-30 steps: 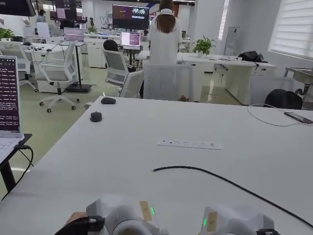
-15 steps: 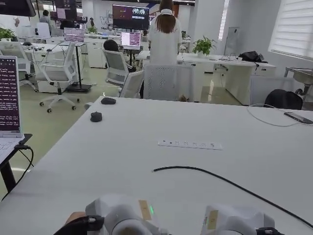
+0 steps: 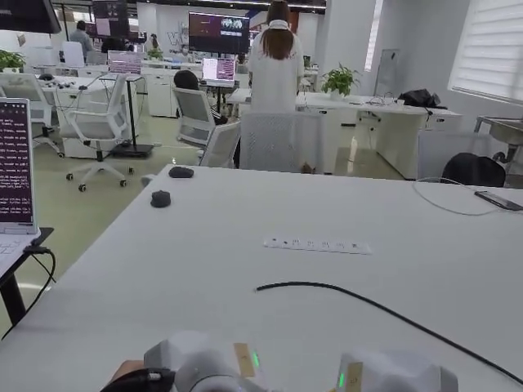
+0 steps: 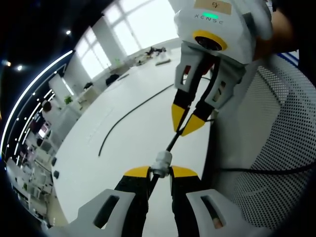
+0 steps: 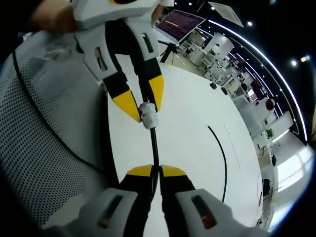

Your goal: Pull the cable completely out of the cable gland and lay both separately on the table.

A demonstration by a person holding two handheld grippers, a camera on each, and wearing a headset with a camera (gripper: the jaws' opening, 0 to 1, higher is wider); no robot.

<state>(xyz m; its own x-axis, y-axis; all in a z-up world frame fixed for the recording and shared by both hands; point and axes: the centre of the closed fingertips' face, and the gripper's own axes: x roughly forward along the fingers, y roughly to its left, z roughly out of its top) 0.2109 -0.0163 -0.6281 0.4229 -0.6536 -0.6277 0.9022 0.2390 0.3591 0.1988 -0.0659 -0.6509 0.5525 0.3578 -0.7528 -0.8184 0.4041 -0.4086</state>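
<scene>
The white cable gland (image 4: 162,163) sits between the yellow fingertips of my left gripper (image 4: 162,173), which is shut on it. The black cable (image 4: 180,129) runs out of the gland into my right gripper (image 4: 188,119), facing it a short way off. In the right gripper view, my right gripper (image 5: 156,171) is shut on the cable (image 5: 154,145). The gland (image 5: 148,116) is held beyond it by the left gripper (image 5: 143,101). The rest of the cable (image 3: 368,306) curves across the white table (image 3: 204,261), and its free end lies near the middle. Both grippers hang off the table's near edge.
A white power strip (image 3: 317,244) lies past the cable. Two small dark objects (image 3: 161,197) sit at the far left of the table, and a phone (image 3: 498,200) at the far right. A laptop (image 3: 15,163) stands on the left. A white mesh chair (image 4: 276,148) is close behind the grippers.
</scene>
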